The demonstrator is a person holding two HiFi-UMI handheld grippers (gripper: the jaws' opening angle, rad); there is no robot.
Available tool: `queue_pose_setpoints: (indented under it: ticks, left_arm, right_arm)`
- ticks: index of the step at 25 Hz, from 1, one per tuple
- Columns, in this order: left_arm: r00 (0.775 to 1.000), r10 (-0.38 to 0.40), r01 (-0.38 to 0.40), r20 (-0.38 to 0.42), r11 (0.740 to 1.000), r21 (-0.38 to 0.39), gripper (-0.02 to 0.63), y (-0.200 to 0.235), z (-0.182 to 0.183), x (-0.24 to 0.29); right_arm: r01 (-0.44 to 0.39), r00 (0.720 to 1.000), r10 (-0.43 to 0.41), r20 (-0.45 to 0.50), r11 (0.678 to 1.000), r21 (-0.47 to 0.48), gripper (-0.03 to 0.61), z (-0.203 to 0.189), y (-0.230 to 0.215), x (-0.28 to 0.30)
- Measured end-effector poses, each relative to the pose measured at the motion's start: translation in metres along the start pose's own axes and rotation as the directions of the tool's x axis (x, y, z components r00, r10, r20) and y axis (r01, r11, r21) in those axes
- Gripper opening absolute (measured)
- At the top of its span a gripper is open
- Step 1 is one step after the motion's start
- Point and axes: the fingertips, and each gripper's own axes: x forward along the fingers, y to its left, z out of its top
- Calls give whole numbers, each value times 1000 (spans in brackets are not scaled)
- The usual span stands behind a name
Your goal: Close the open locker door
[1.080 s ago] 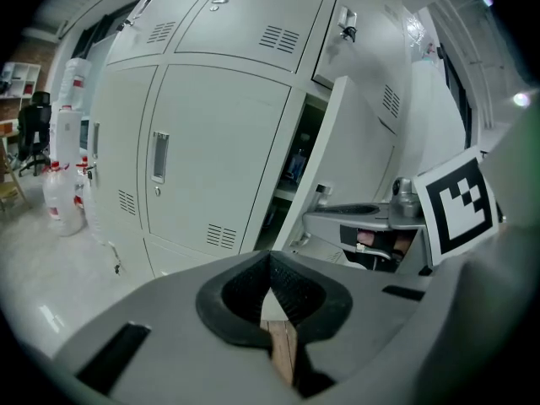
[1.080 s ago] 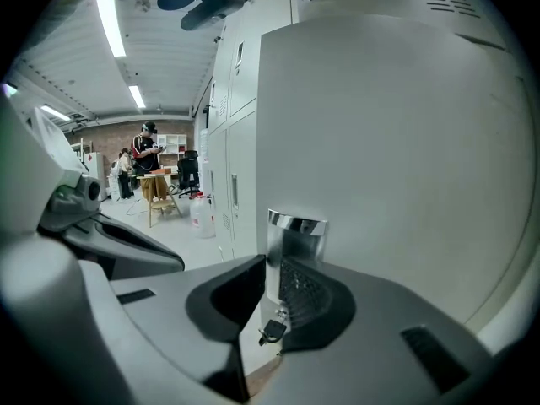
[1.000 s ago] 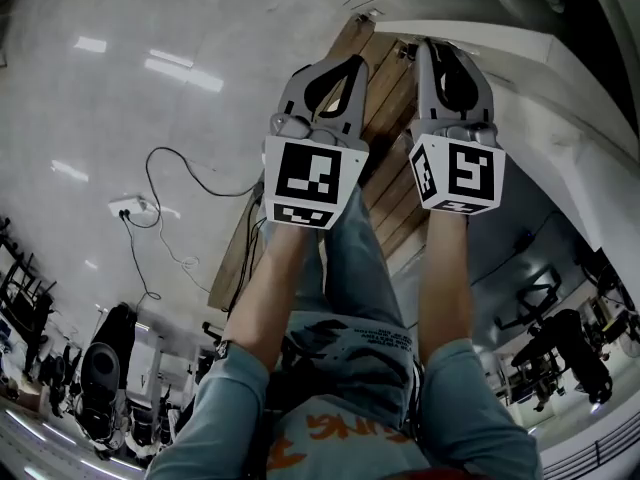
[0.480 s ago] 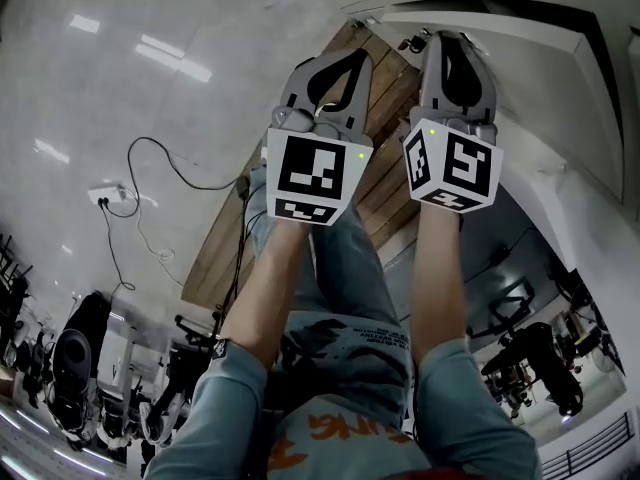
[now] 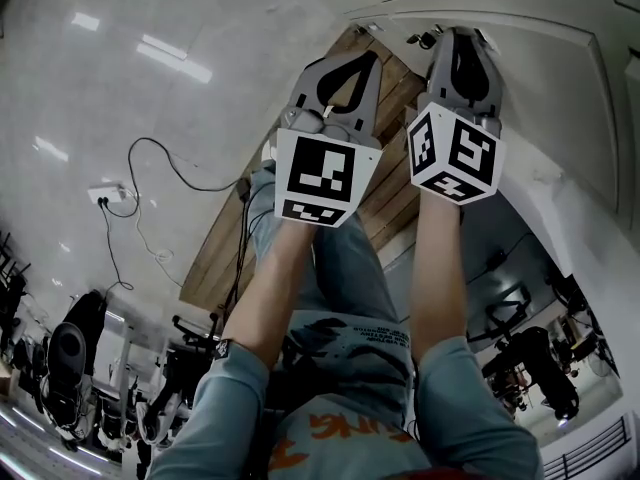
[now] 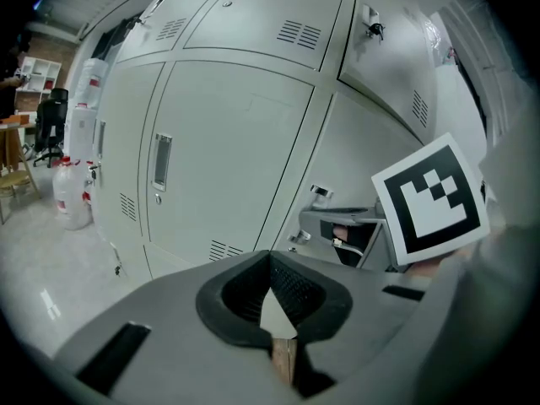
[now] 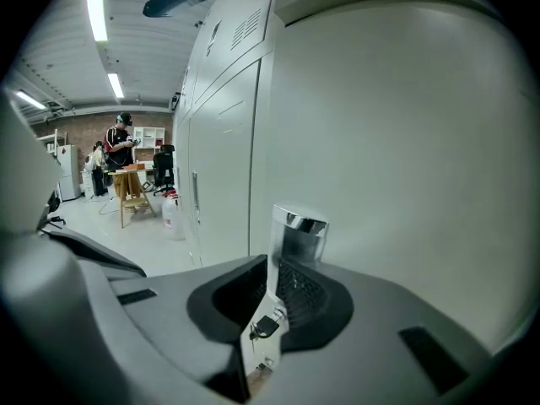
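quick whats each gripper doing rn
Left gripper: closed, empty.
Right gripper: jaws have just been closing, now clamped on the locker door edge.

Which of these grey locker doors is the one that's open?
The door whose edge, with its shiny latch, sits between the right gripper's jaws, which have just been closing. It stands ajar; the other doors lie flush.

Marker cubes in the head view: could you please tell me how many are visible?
2. One cube rides the left gripper, centre frame; the other cube rides the right gripper, beside it. None appears hidden.
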Motion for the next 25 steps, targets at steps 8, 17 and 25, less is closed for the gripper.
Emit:
queue_pose_setpoints:
  ticks: [8,17,25]
  left_arm:
    - [1000,7,-7,3,1000,-1,18,6,9,-2]
    - [1000,-1,1,8,1000,17,18,10,17,-11]
    - [998,-24,22,65,999,44,18,9,49,-41]
  right_arm:
    - [25,1000,-25,-13,1000,6,57,3,-7,8]
    - [-16,999,16,-38,1000,12,141,2,3,5]
    - [-18,999,20,-48,999,47,141,10,7,-49]
